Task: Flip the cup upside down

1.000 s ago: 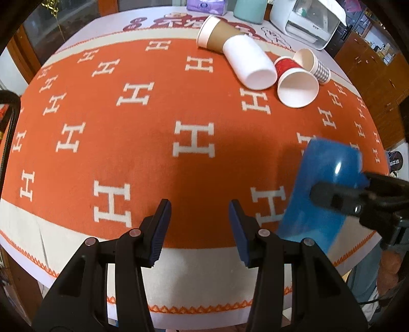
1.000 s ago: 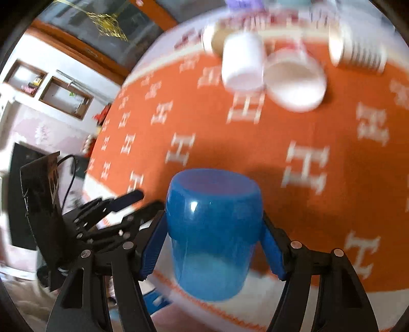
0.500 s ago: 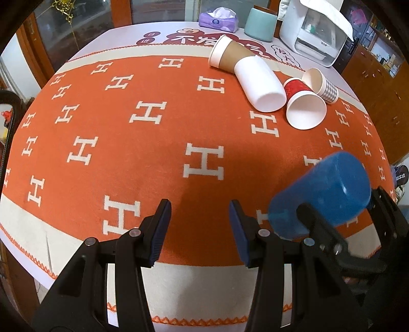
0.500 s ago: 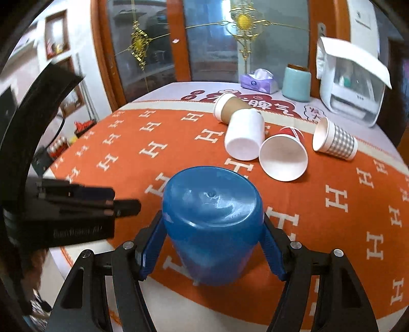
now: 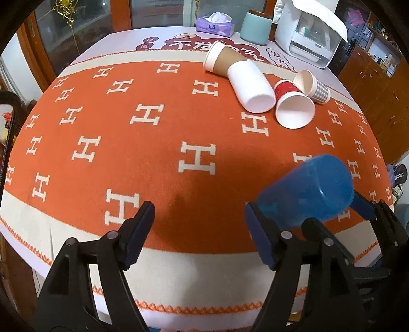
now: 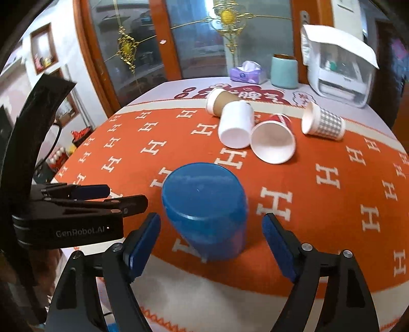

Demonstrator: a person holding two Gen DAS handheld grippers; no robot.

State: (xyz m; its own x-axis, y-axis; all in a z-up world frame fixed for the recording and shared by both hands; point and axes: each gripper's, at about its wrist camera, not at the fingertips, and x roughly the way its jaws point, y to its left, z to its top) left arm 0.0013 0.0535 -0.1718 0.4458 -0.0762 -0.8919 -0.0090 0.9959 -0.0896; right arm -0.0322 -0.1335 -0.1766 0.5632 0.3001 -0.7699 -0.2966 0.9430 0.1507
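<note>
A blue plastic cup (image 6: pixel 205 214) stands upside down, base up, on the orange patterned tablecloth (image 6: pixel 319 204) near the table's front edge. My right gripper (image 6: pixel 212 245) is open, its blue pads (image 6: pixel 141 245) on either side of the cup with gaps, not touching it. In the left wrist view the cup (image 5: pixel 306 189) appears at the right, between the right gripper's fingers (image 5: pixel 363 206). My left gripper (image 5: pixel 199 235) is open and empty over the front edge, left of the cup.
Several paper cups lie on their sides at the far middle: a brown one (image 5: pixel 222 60), a white one (image 5: pixel 251 86), a red one (image 5: pixel 294 107) and a checked one (image 5: pixel 313 86). A tissue pack (image 5: pixel 216 24), teal canister (image 5: pixel 255 26) and white appliance (image 5: pixel 309 33) stand at the back.
My right gripper set the blue cup down base up on the cloth and opened, letting it go. My left gripper also opened wider.
</note>
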